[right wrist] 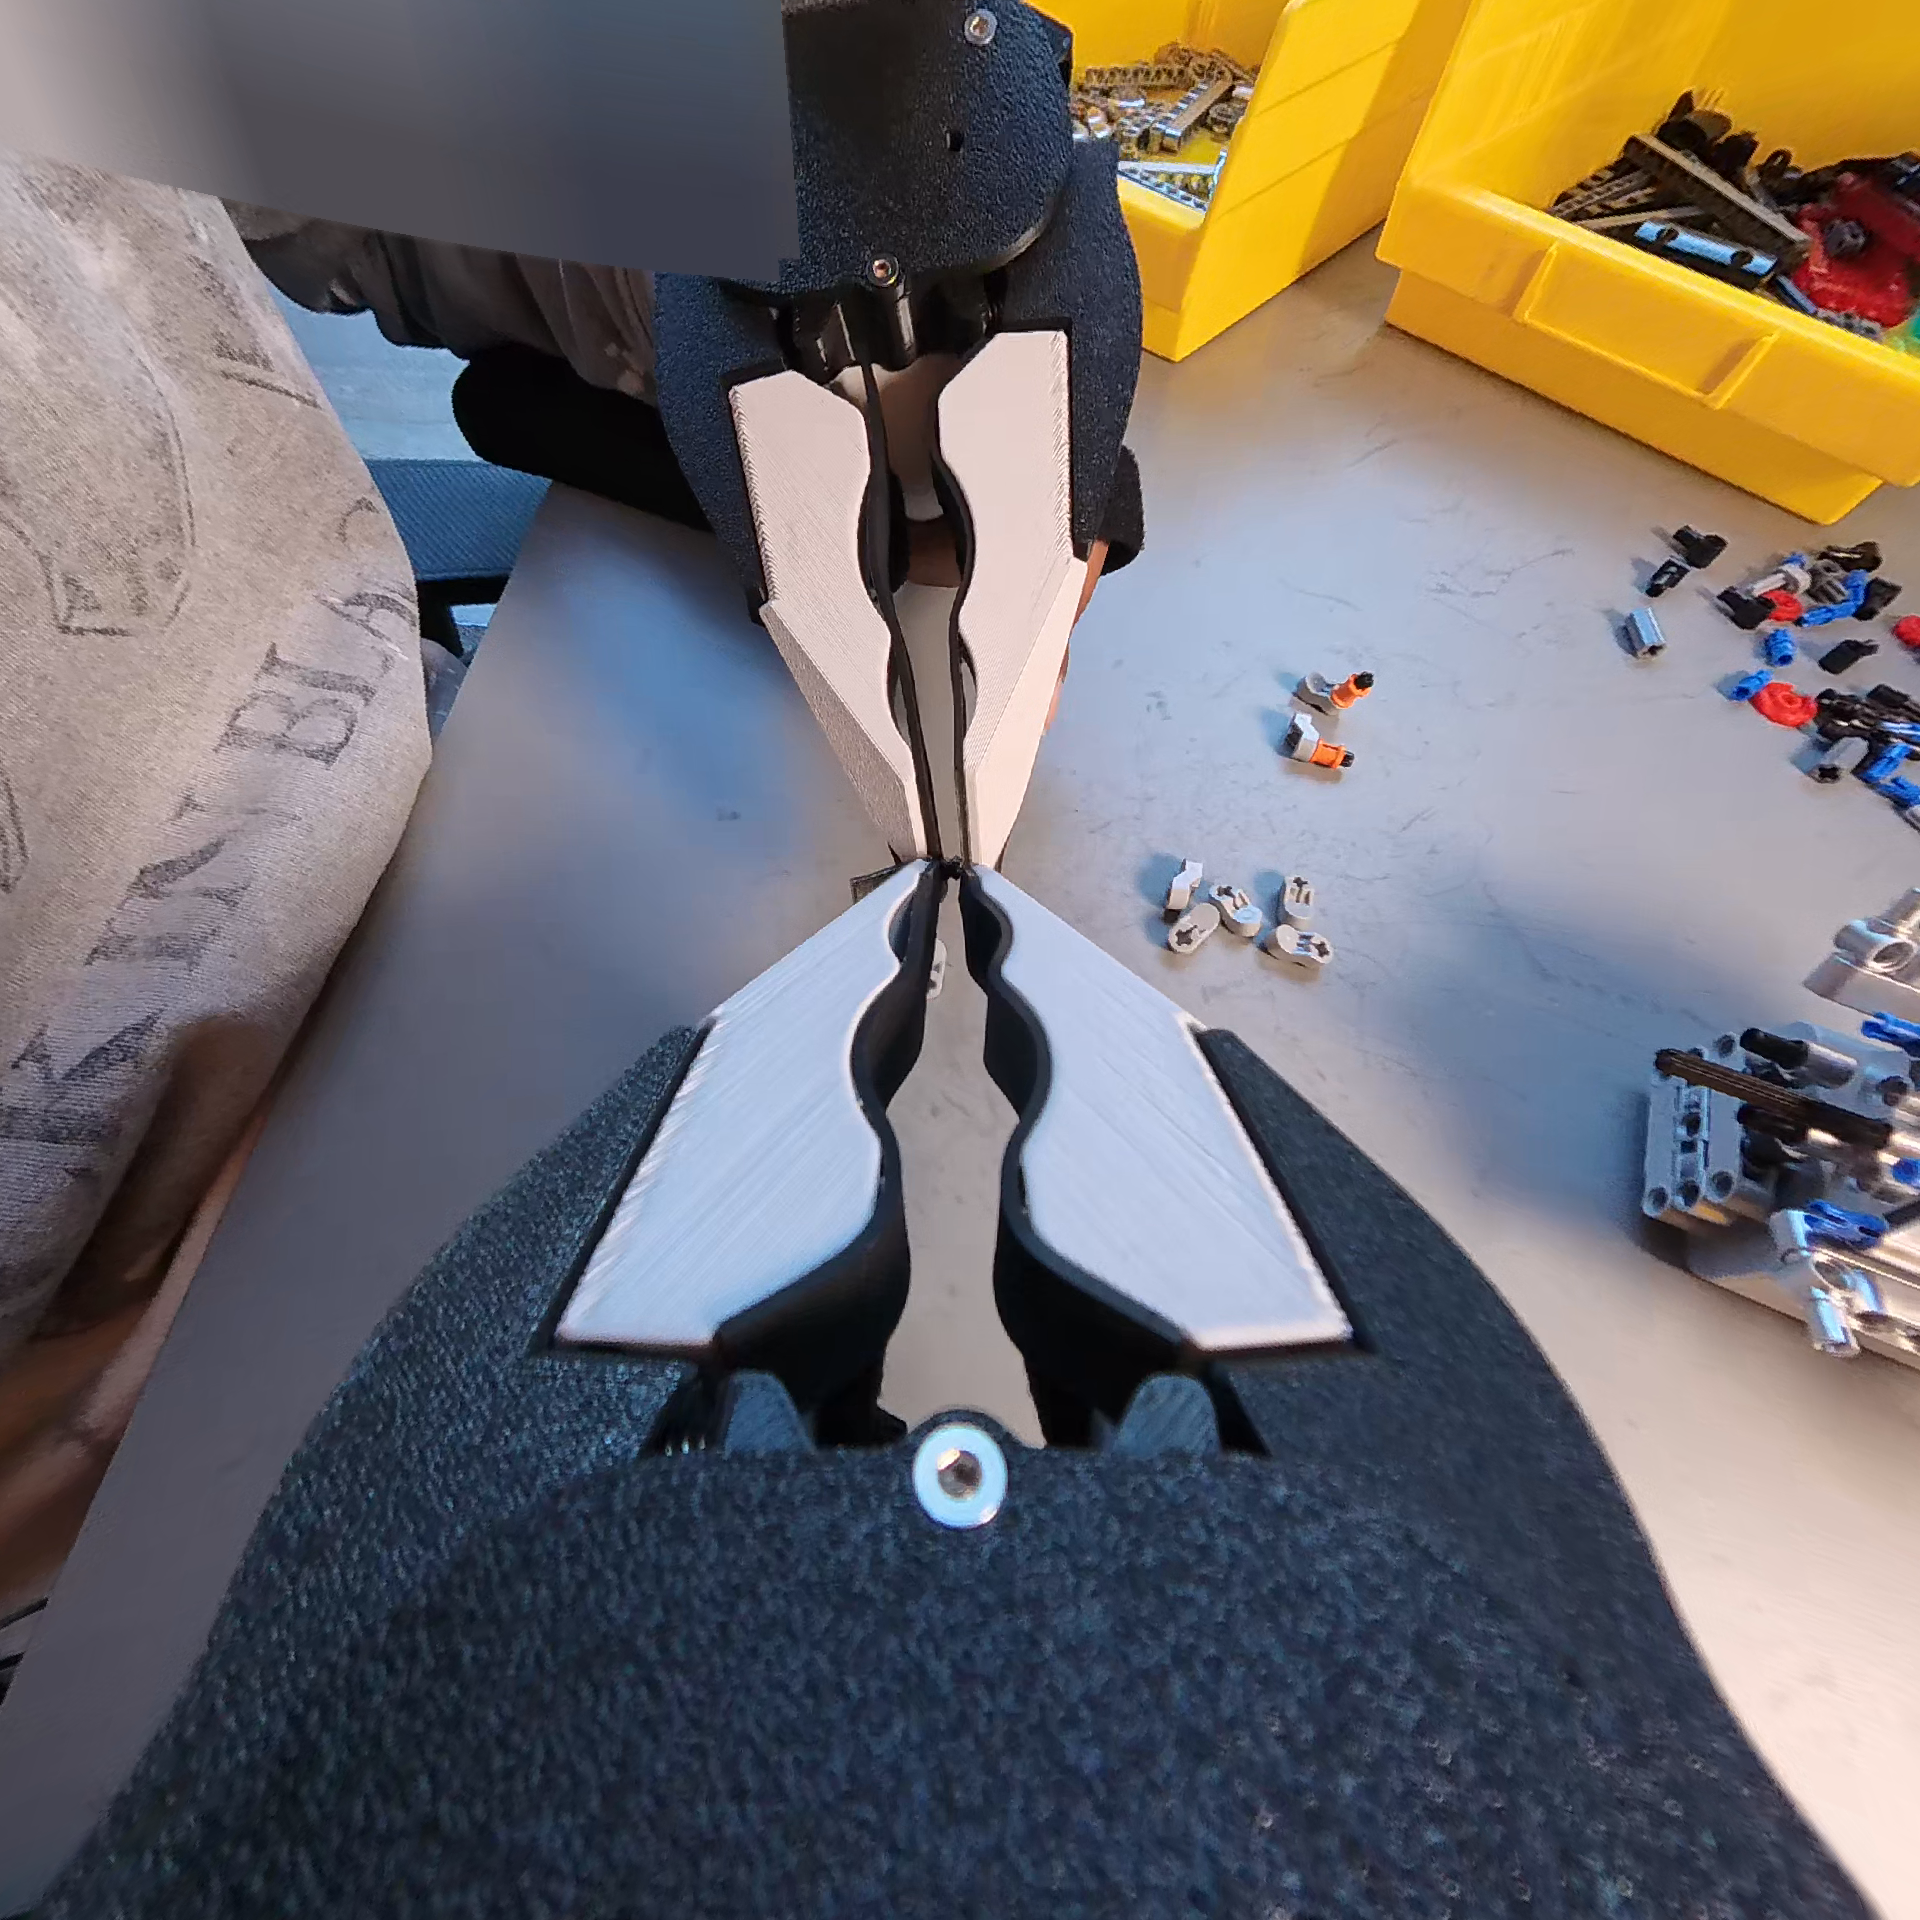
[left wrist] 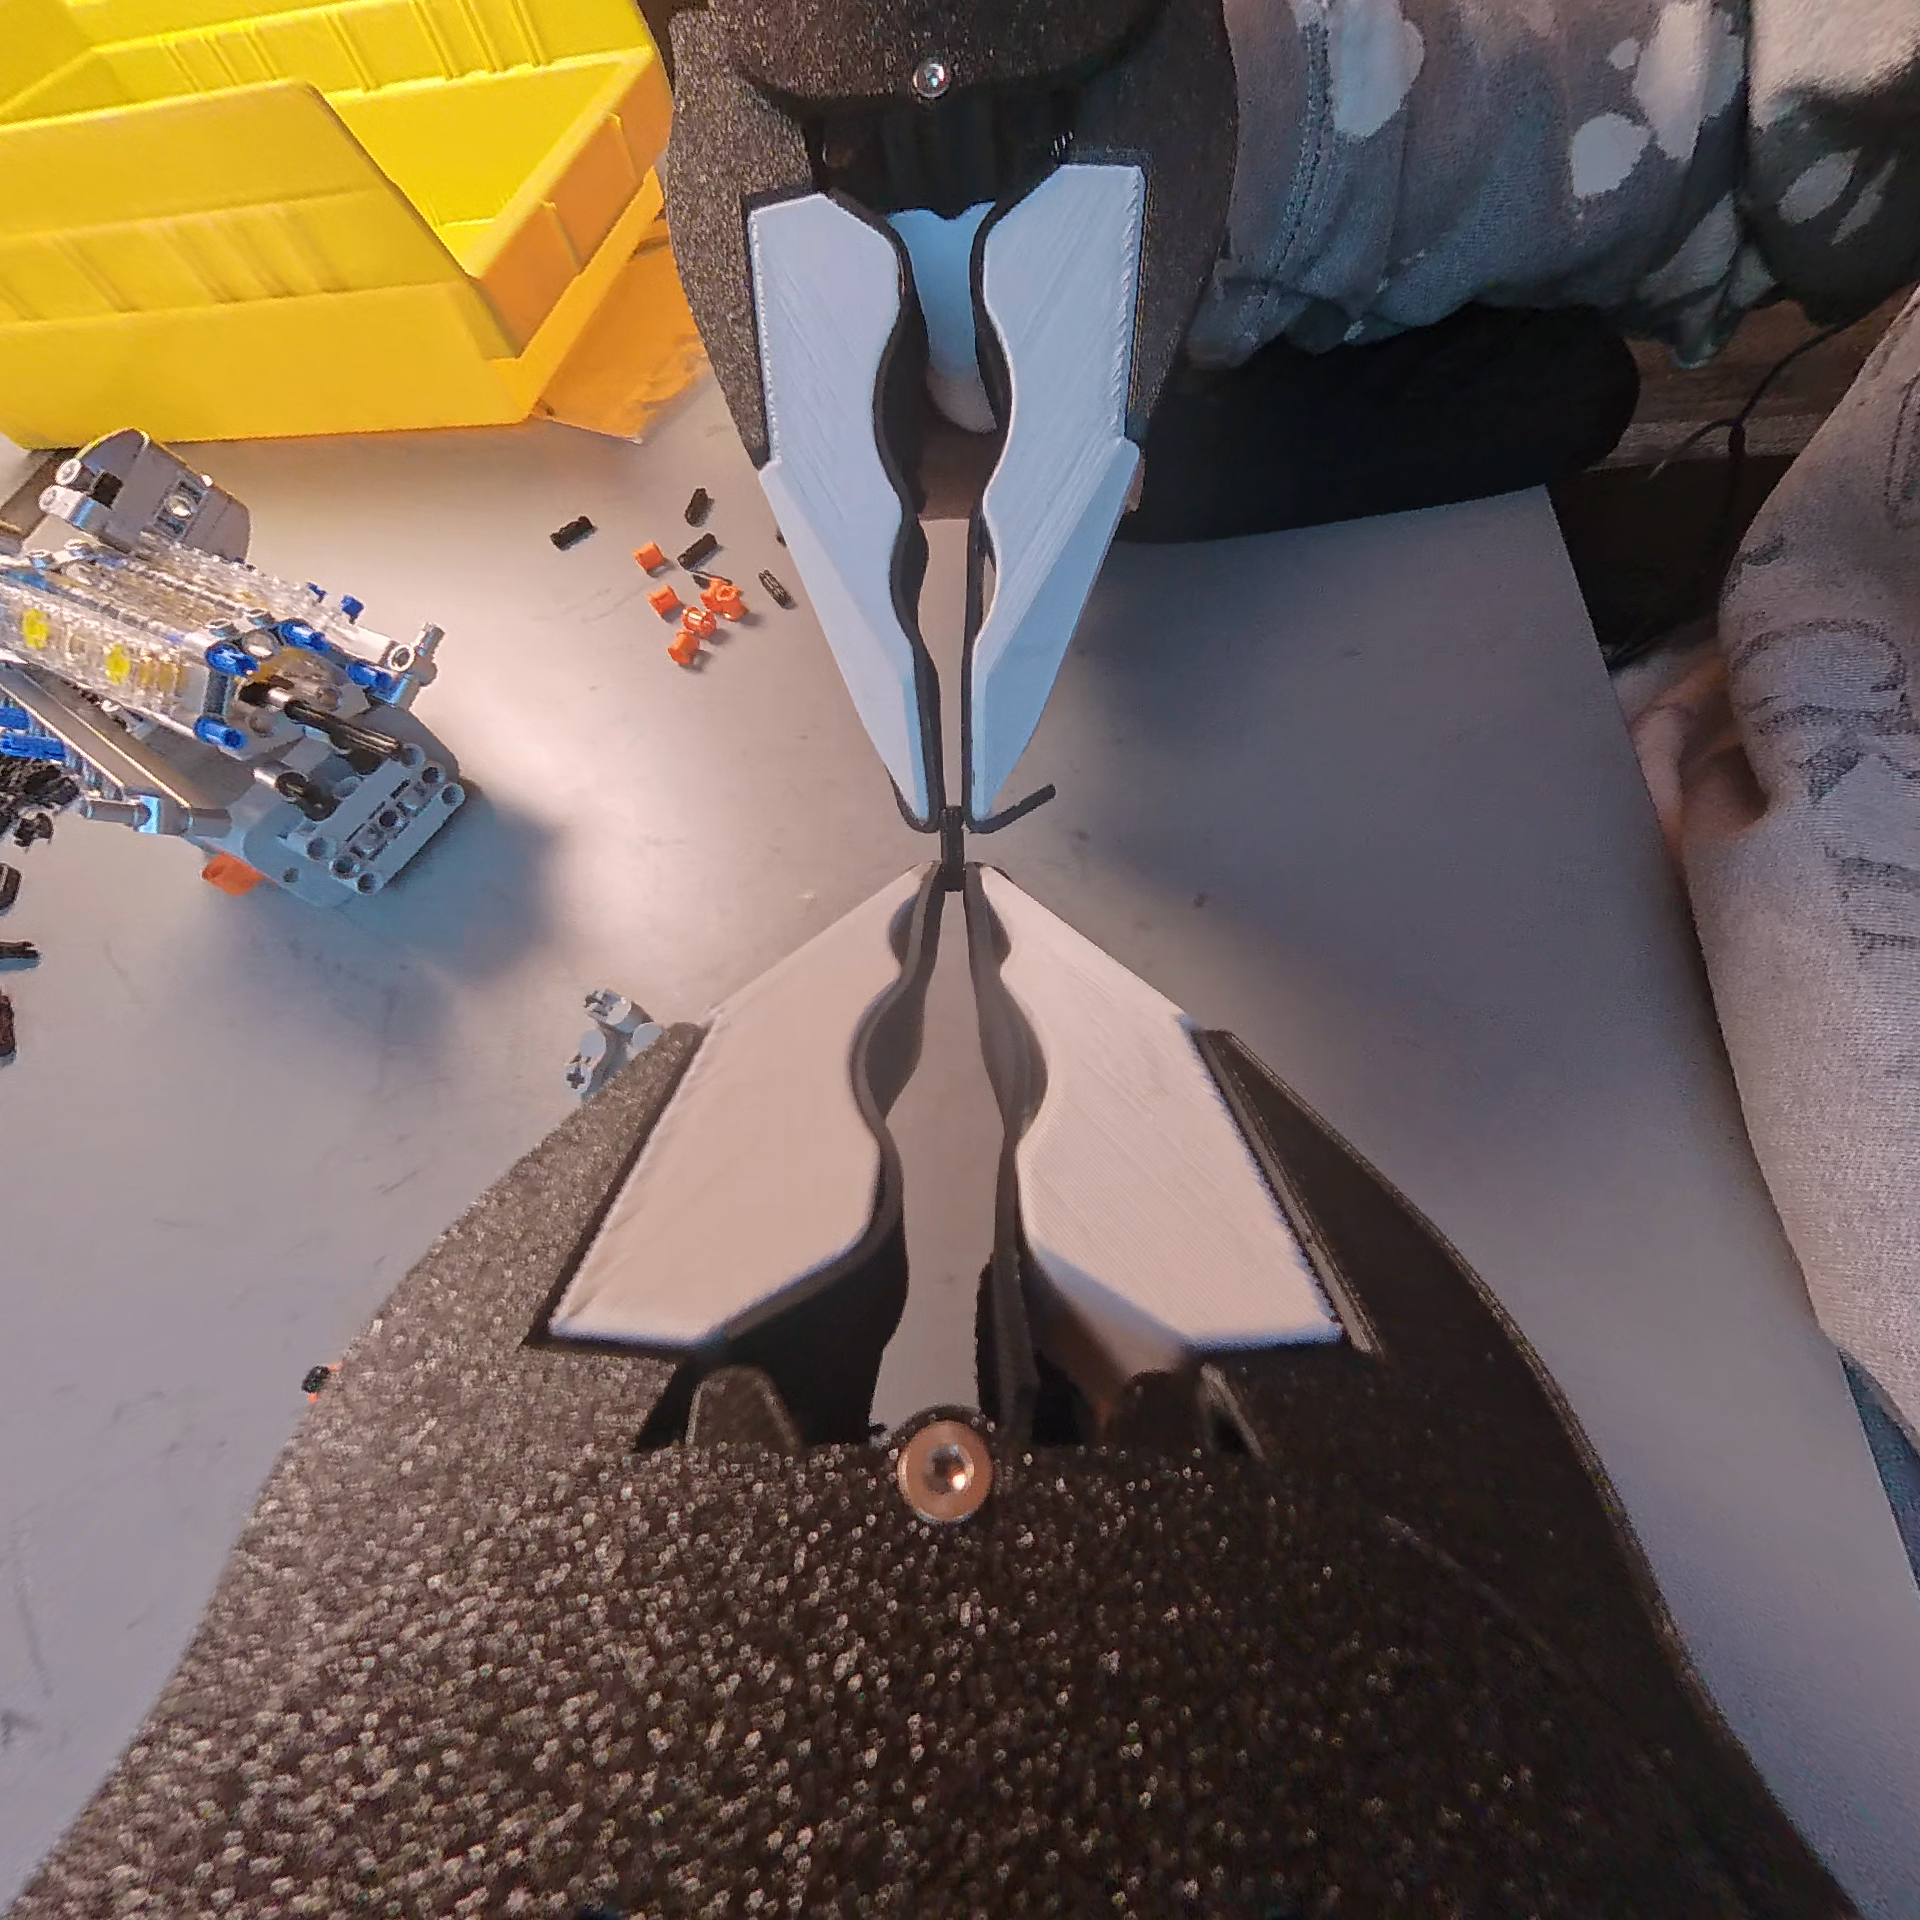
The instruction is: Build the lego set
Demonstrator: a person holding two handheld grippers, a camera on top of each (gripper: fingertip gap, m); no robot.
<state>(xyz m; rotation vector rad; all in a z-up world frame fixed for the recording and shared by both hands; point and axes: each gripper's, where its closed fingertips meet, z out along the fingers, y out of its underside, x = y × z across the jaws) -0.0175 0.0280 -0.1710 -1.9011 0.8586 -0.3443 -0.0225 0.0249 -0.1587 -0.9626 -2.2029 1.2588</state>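
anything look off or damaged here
Yes. On the right gripper, a strip of black pad lining has come loose at one fingertip and curls out sideways. It meets the left gripper tip to tip, apparently on a small black piece.

Two black, grainy-textured gripper bodies (left wrist: 935,1662) (right wrist: 935,1714) are seen, each fitted with white ribbed printed fingers (left wrist: 769,1174) (right wrist: 1143,1164), black-edged, and a silver screw (left wrist: 943,1475) (right wrist: 958,1488).
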